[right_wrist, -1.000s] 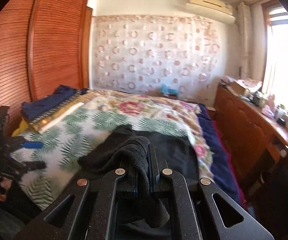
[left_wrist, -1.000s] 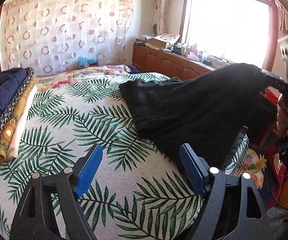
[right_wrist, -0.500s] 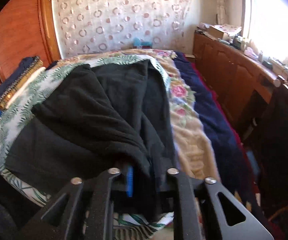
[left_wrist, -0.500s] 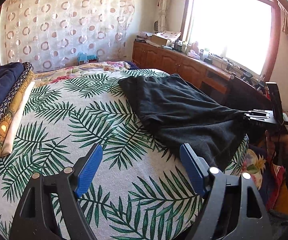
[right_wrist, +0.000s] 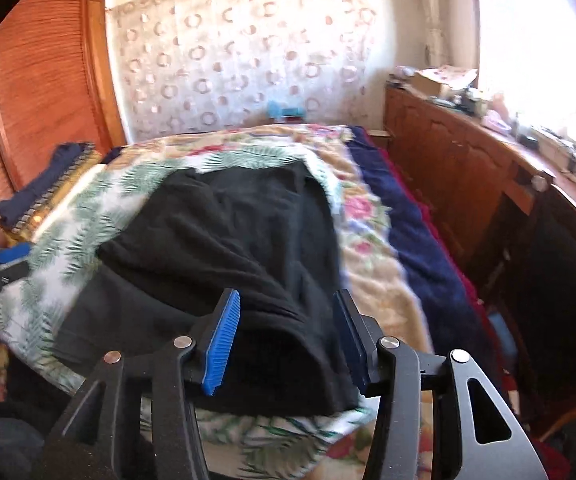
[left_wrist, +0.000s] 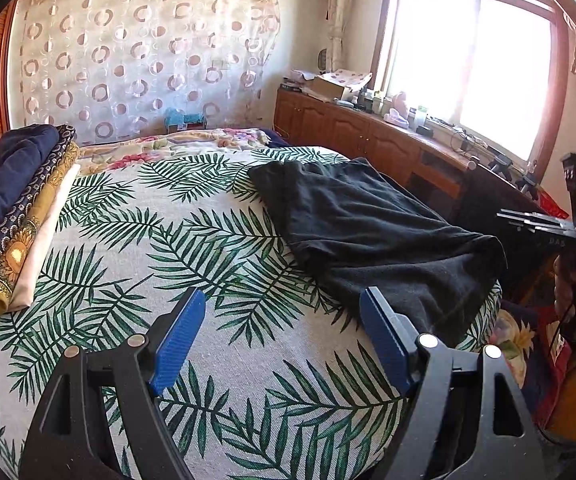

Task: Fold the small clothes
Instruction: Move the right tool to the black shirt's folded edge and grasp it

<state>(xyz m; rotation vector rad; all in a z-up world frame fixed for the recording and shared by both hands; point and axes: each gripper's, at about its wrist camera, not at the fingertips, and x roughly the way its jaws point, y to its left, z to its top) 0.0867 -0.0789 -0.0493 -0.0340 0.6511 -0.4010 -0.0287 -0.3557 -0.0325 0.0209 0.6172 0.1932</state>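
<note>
A black garment (left_wrist: 368,232) lies spread on the right side of the palm-leaf bed cover (left_wrist: 159,248), with its near end hanging over the bed's edge. My left gripper (left_wrist: 281,308) hovers open over the cover, just left of the garment, with nothing between its pads. In the right wrist view, my right gripper (right_wrist: 286,300) has its jaws opening. The near end of the black garment (right_wrist: 215,240) sits between the blue pads, which stand apart from it. In the left wrist view the right gripper (left_wrist: 544,224) shows at the garment's right end.
A stack of folded clothes (left_wrist: 11,208) sits at the bed's left edge. A wooden cabinet (left_wrist: 368,140) with clutter runs under the window on the right. A louvred wardrobe (right_wrist: 39,100) stands behind the stack. A floral blanket and a navy one (right_wrist: 408,232) cover the far side.
The right gripper came down with the black garment, laid it on the bed and parted its jaws. The garment went from lifted and bunched to lying flat. The left gripper stayed put.
</note>
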